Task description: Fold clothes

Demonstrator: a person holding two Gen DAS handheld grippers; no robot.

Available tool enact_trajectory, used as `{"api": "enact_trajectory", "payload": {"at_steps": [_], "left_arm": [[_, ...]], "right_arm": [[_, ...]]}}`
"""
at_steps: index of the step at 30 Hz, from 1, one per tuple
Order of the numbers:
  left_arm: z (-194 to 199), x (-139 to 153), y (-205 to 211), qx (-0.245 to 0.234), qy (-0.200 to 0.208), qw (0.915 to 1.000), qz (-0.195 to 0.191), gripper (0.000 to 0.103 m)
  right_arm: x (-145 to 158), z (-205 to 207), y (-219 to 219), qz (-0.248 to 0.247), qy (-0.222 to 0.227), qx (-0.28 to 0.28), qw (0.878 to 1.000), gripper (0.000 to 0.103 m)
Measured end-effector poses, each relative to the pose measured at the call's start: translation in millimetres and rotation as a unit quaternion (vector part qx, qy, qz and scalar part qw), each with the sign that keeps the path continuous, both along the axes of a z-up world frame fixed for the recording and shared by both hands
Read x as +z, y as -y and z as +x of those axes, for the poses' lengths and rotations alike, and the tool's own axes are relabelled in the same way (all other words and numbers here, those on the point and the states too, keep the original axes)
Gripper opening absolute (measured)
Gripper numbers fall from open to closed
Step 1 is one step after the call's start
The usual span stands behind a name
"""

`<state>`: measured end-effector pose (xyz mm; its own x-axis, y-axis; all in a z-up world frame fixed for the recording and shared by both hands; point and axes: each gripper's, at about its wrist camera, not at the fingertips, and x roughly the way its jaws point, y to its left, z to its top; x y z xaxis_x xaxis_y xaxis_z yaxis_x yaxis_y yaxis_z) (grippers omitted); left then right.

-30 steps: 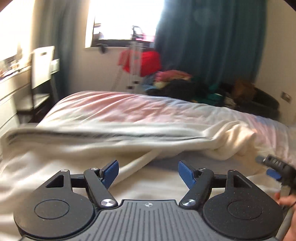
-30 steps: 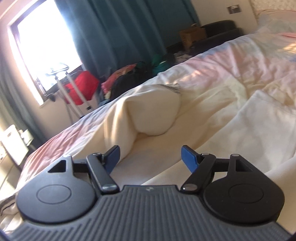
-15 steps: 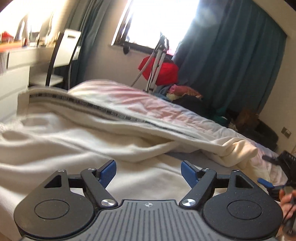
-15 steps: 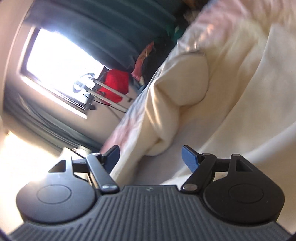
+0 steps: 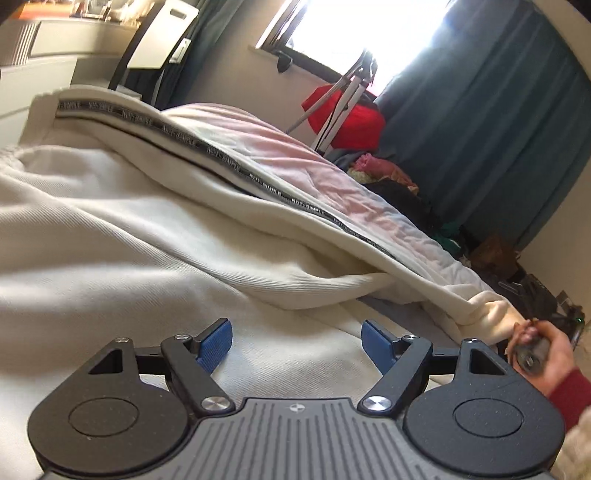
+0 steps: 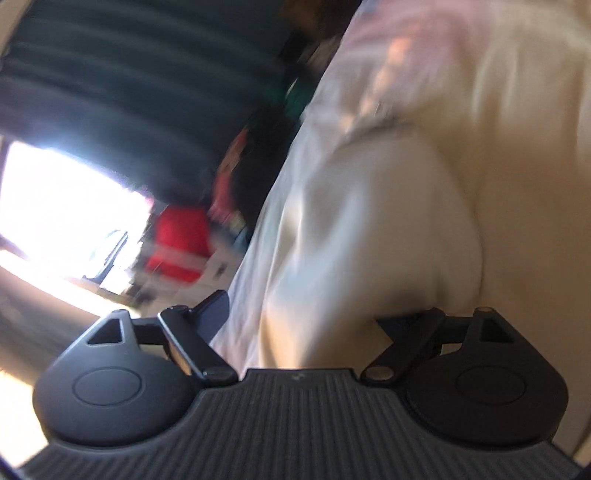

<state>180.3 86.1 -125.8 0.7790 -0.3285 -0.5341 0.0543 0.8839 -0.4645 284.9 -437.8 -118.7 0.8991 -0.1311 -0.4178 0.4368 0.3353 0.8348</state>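
Observation:
A cream garment point(image 5: 155, 236) with a dark lettered stripe point(image 5: 229, 166) lies spread over the bed. My left gripper point(image 5: 297, 343) is open and empty, low over its near cloth. In the left wrist view the right gripper point(image 5: 532, 354) shows at the garment's rolled end point(image 5: 484, 314), held by a hand in a red sleeve. In the blurred right wrist view my right gripper point(image 6: 303, 314) is open, rolled on its side, with the cream cuff point(image 6: 376, 236) between its fingers; the right fingertip is hidden behind the cloth.
The bed has a pink and white cover point(image 5: 295, 162). Beyond it are a teal curtain point(image 5: 491, 122), a bright window point(image 5: 351, 29), a red bag on a metal stand point(image 5: 343, 110), a clothes pile point(image 5: 391, 181) and a white chair point(image 5: 162, 37).
Both grippers have rolled and moved in toward the garment. The right gripper has closed in on the cuff, which now sits between its fingers. The left view has tilted and dropped lower.

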Motion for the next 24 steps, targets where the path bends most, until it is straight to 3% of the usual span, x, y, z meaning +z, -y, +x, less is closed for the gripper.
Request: {"api": "enact_trajectory", "payload": {"at_steps": [2, 3, 4, 6, 9, 12, 15, 19, 24], "left_arm": [[3.0, -0.8, 2.8, -0.005, 0.006, 0.9999, 0.007, 0.079], [4.1, -1.1, 4.3, -0.008, 0.011, 0.9998, 0.011, 0.079], [5.2, -1.4, 5.7, -0.011, 0.015, 0.9997, 0.015, 0.079], [5.7, -1.3, 5.9, -0.014, 0.015, 0.9997, 0.011, 0.079], [6.5, -1.1, 5.9, -0.017, 0.015, 0.9997, 0.004, 0.079], [2.8, 1.6, 4.9, -0.015, 0.018, 0.9997, 0.003, 0.079], [-0.3, 4.2, 4.6, -0.013, 0.019, 0.9997, 0.003, 0.079], [-5.6, 7.7, 3.7, -0.01, 0.019, 0.9998, 0.005, 0.079], [-9.7, 11.3, 3.9, -0.013, 0.024, 0.9995, 0.013, 0.079]], "right_arm": [[20.9, 8.4, 10.6, -0.05, -0.038, -0.012, 0.998, 0.061], [31.3, 12.6, 15.9, -0.076, -0.056, -0.019, 0.995, 0.025], [44.6, 18.1, 21.4, -0.103, -0.077, -0.014, 0.992, 0.008], [76.8, 20.3, 29.9, -0.15, -0.073, 0.004, 0.986, 0.008], [127.2, 10.2, 32.9, -0.226, -0.016, 0.022, 0.974, 0.008], [142.9, -12.3, 31.5, -0.299, 0.01, 0.02, 0.954, 0.008], [104.2, -37.4, 45.3, -0.295, -0.048, 0.013, 0.954, 0.008], [24.7, -76.6, 67.2, -0.212, -0.132, 0.017, 0.968, 0.009], [-30.6, -121.4, 76.7, -0.147, -0.113, 0.016, 0.983, 0.011]]}}
